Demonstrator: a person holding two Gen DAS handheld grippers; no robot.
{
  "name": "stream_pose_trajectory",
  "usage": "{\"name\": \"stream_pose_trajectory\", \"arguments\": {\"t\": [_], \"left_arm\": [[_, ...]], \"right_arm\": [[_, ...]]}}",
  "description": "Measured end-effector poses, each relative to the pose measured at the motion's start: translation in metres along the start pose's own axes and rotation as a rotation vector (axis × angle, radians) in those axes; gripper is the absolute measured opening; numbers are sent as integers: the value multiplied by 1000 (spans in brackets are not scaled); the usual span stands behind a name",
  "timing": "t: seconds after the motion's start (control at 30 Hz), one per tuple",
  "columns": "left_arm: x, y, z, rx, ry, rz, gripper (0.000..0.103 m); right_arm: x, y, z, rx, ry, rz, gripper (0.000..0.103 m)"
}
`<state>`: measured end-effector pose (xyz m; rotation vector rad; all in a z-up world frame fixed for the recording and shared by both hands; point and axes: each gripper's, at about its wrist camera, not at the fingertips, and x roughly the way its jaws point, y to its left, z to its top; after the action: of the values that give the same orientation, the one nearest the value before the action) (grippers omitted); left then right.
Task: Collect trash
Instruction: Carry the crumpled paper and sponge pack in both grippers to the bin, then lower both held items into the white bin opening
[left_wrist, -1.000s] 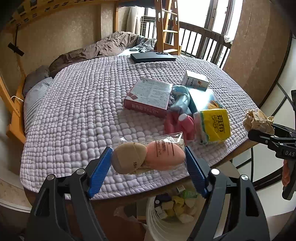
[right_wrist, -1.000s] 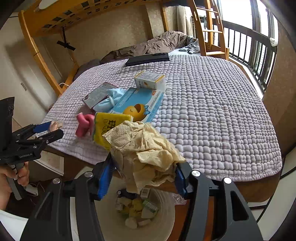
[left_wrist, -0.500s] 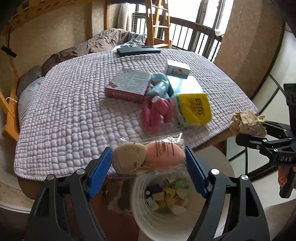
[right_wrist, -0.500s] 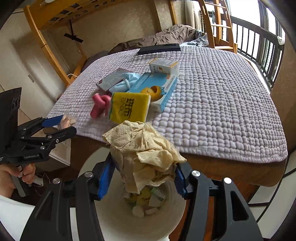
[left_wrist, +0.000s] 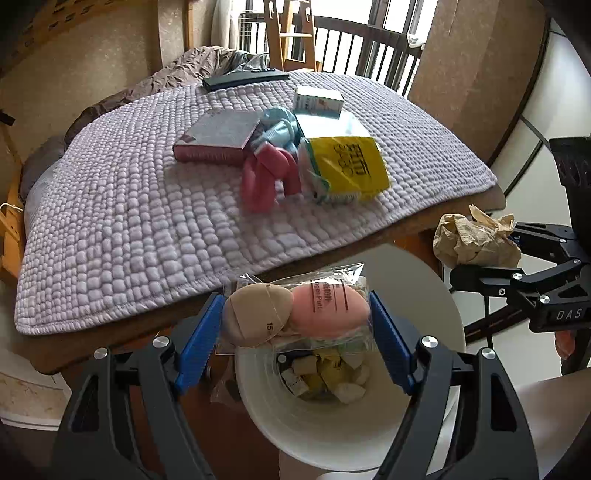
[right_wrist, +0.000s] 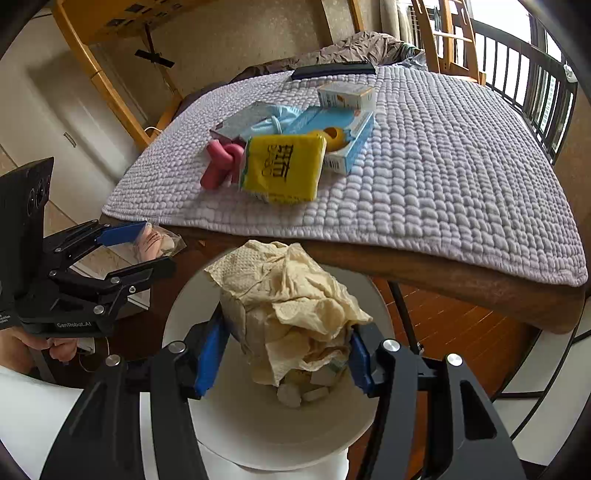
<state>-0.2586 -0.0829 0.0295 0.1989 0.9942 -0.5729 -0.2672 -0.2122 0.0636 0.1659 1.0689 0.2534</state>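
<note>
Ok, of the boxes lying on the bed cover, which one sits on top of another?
The small white box: it rests on the far end of the flat light-blue box. The pink-edged box lies directly on the cover.

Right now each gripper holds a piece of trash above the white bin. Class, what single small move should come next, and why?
Probably open the fingers and let both pieces drop. The left gripper holds the bagged sponges and the right gripper holds the crumpled paper, each over the mouth of the bin, which already has trash inside. Lowering a little first might keep the light paper from drifting past the rim.
</note>
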Motion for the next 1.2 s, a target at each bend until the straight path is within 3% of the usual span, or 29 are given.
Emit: {"name": "stream_pose_trajectory", "arguments": {"t": [1.2], "left_arm": [[60,-15,-39,61,160,47,79]], "right_arm": [[57,3,-24,29,139,-7,56]]}}
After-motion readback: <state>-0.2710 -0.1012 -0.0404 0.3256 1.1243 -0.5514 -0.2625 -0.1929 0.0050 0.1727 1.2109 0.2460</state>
